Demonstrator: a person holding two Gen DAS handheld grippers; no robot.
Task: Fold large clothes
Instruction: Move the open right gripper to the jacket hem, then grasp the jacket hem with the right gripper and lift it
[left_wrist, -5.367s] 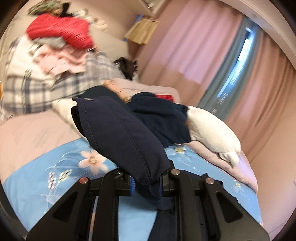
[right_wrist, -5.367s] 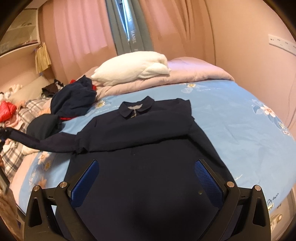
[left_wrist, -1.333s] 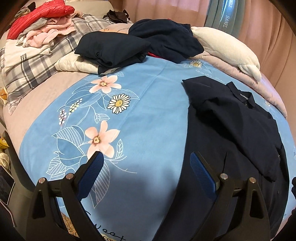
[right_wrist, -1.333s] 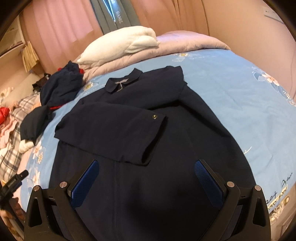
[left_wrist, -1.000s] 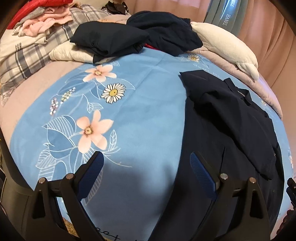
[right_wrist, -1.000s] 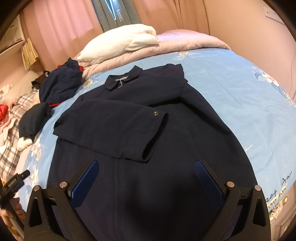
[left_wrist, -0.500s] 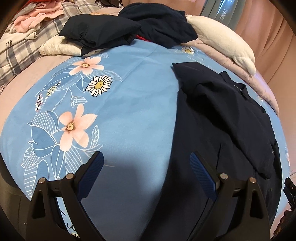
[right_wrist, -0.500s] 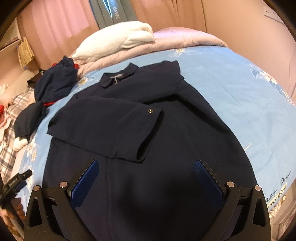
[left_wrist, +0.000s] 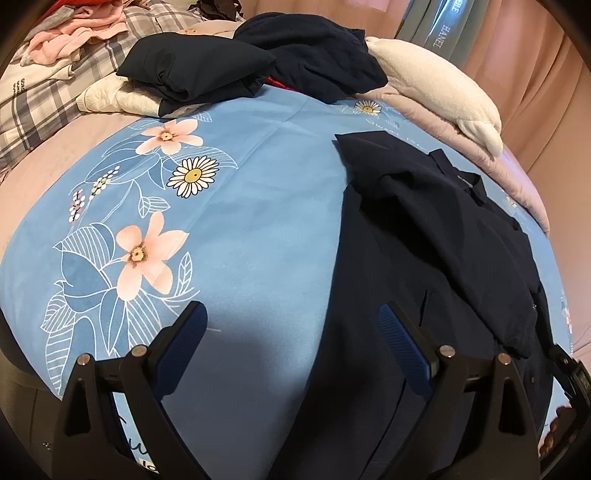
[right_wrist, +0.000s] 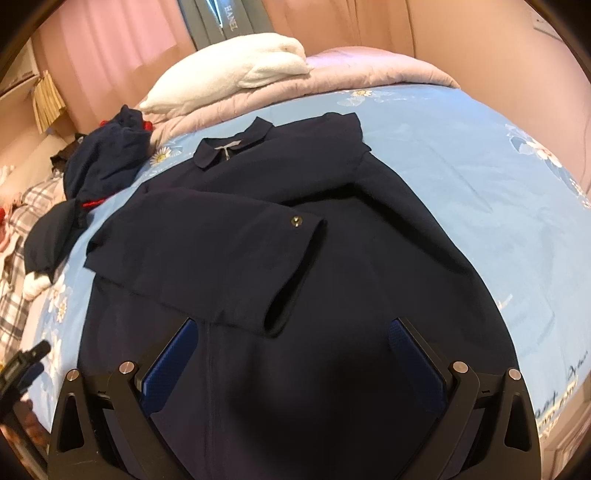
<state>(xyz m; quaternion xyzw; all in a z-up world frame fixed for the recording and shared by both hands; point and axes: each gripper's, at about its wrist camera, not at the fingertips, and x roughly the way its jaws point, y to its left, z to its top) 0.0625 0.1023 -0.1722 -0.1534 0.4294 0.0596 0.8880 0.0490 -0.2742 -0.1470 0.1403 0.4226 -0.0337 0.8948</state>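
A large dark navy coat (right_wrist: 295, 236) lies flat on the blue floral bedsheet (left_wrist: 236, 206), collar (right_wrist: 236, 146) toward the pillows. One sleeve (right_wrist: 207, 258) is folded across its chest, cuff button up. The coat also shows in the left wrist view (left_wrist: 424, 266), on the right side. My left gripper (left_wrist: 291, 321) is open and empty, over the coat's left hem edge and the sheet. My right gripper (right_wrist: 291, 332) is open and empty, low over the coat's lower front.
A heap of dark folded clothes (left_wrist: 258, 59) and a white pillow (left_wrist: 443, 88) lie at the head of the bed. Plaid and pink laundry (left_wrist: 48, 74) lies at far left. Pink curtains (right_wrist: 110, 48) hang behind. The other gripper's tip (right_wrist: 22, 362) shows at lower left.
Both grippers have drifted a little closer to the coat's lower part. The left one has shifted right toward the coat's edge. The coat has not moved.
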